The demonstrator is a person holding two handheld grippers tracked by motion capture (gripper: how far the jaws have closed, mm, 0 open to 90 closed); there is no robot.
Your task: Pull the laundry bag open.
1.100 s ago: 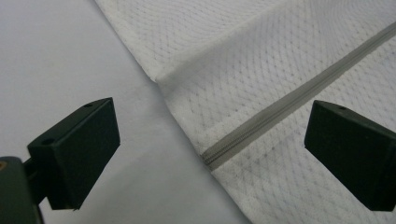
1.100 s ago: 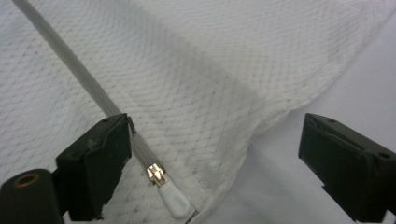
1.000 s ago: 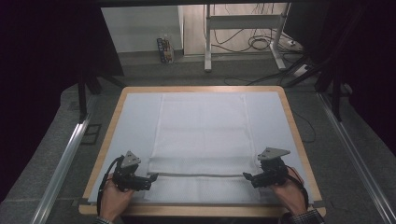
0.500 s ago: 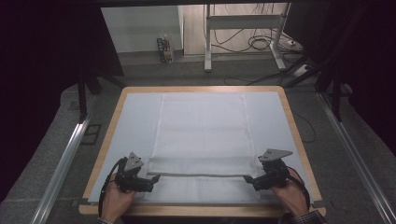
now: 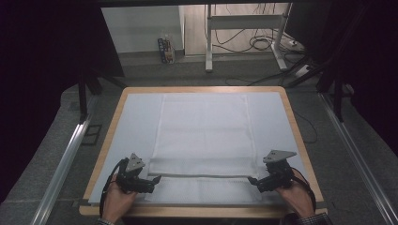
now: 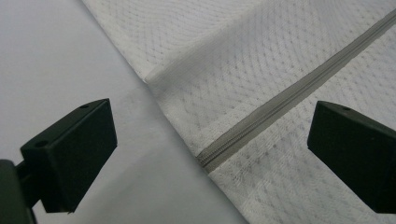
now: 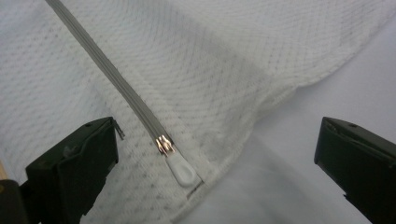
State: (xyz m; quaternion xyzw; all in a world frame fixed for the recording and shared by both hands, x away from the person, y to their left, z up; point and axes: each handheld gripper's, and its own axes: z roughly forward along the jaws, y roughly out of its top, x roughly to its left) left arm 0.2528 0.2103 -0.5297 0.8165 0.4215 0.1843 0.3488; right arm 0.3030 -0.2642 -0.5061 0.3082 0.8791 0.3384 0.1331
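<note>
A white mesh bag [image 5: 204, 136] lies flat on the white table top, its grey zipper [image 5: 202, 176] running across near the front edge. My left gripper [image 5: 157, 179] sits at the zipper's left end, open; in the left gripper view that closed end [image 6: 205, 161] lies between the spread jaws of the left gripper [image 6: 210, 140]. My right gripper [image 5: 251, 180] sits at the zipper's right end. Its jaws have just been opening. In the right gripper view the white zipper pull [image 7: 180, 170] lies on the cloth between the wide jaws of the right gripper [image 7: 215, 158], untouched.
The table has a wooden rim [image 5: 117, 112]. Metal rails run along the floor on the left [image 5: 61, 164] and right [image 5: 356, 159]. Beyond the far edge stand desk legs with cables [image 5: 244, 37] and a small box [image 5: 165, 49].
</note>
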